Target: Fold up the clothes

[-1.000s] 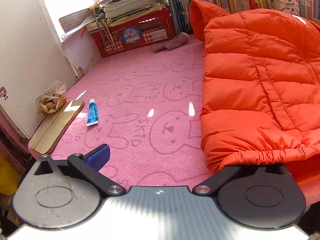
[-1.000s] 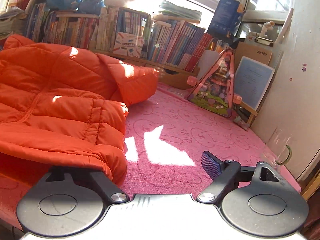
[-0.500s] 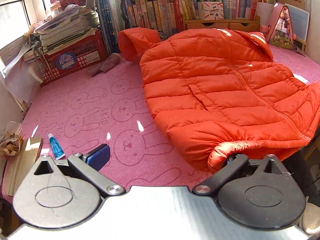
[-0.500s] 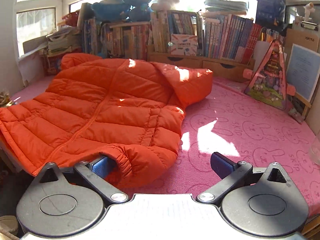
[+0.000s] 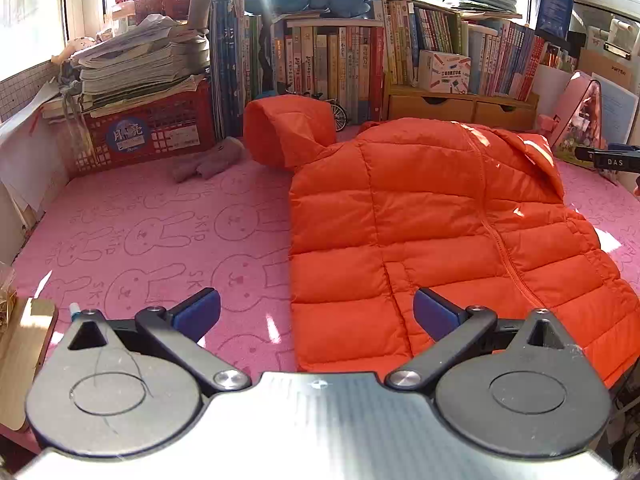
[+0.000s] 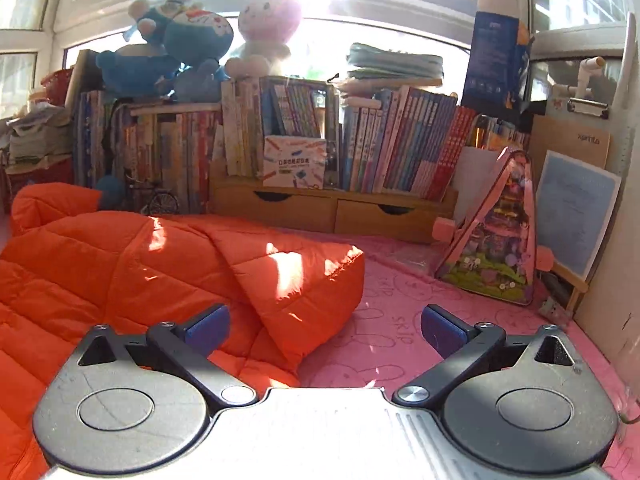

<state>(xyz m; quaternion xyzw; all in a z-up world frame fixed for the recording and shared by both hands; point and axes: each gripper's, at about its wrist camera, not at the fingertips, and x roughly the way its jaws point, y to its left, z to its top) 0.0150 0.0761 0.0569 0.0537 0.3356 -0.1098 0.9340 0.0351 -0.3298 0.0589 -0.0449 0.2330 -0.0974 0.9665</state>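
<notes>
While the orange puffer jacket (image 5: 440,232) lies spread across the right half of the left-wrist frame on the pink bunny mat (image 5: 152,232), zipper up, one sleeve (image 6: 296,276) is already laid over its front and the other sleeve (image 5: 288,136) sticks out at upper centre. The left gripper (image 5: 316,312) hovers wide open at the hem, empty. The right gripper (image 6: 324,328) is closing slightly, nothing between its pads. Judging by this, a sleeve fold is done; next comes grasping the upper-centre sleeve and bringing it over.
</notes>
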